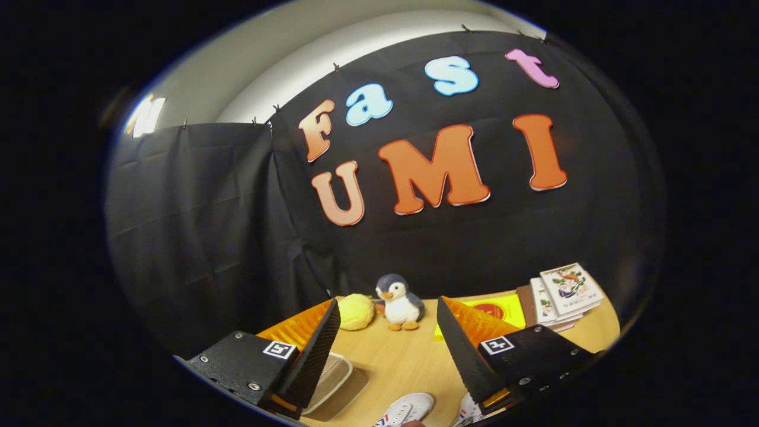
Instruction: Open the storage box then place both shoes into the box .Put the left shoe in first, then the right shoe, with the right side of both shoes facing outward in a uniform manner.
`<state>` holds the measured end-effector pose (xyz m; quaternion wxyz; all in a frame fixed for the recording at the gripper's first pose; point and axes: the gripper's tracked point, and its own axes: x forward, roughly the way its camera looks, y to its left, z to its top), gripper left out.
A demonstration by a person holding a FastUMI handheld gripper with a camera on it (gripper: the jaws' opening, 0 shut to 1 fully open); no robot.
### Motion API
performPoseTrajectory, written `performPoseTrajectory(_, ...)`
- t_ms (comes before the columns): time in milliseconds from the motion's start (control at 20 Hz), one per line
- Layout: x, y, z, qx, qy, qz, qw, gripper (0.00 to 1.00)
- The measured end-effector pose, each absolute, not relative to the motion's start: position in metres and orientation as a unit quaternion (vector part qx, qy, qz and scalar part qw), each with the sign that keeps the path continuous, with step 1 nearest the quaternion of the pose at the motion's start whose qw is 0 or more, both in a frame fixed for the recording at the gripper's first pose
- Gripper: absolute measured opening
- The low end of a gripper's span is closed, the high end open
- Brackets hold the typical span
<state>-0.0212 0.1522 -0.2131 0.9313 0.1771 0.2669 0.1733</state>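
Two shoes lie on the wooden table point(409, 362) at the near side: one white shoe point(409, 408) between the fingers of the gripper point(388, 350), a second shoe point(470, 410) tucked against the inner face of the right finger point(456, 350) and mostly hidden by it. The gripper's fingers stand wide apart and hold nothing. Beside the left finger point(314, 356) sits a pale, rounded tray-like object point(335, 370) — probably the storage box or its lid, though too little of it shows to tell which, or whether it is open. Judged from this layout, the step in hand is the opening of the box, or the approach to it, since both shoes rest on the table. To do it well, lower the gripper toward the near left, align one finger under the lid edge, and lift steadily so the box does not slide; keep clear of the shoe between the fingers. Which shoe is the left one cannot be told from the toe portions visible — check this before gripping. At the far side stand a yellow plush ball point(356, 311) and a penguin toy point(400, 302), touching or nearly so. To the far right lie a yellow card point(504, 308) with a red mark and a stack of illustrated booklets point(566, 293); their print is too small to read. Each finger mount carries a square black-and-white marker tag.
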Motion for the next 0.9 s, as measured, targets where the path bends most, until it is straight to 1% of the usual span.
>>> performPoseTrajectory(300, -0.054, 0.209, -0.269, 0.229, 0.369, 0.223, 0.873, 0.96)
performPoseTrajectory(600, -0.097, 0.254, -0.321, 0.273, 0.465, 0.245, 0.806, 0.96)
performPoseTrajectory(750, -0.128, 0.28, -0.352, 0.291, 0.513, 0.261, 0.765, 0.94)
performPoseTrajectory(900, -0.154, 0.303, -0.375, 0.304, 0.556, 0.272, 0.724, 0.94)
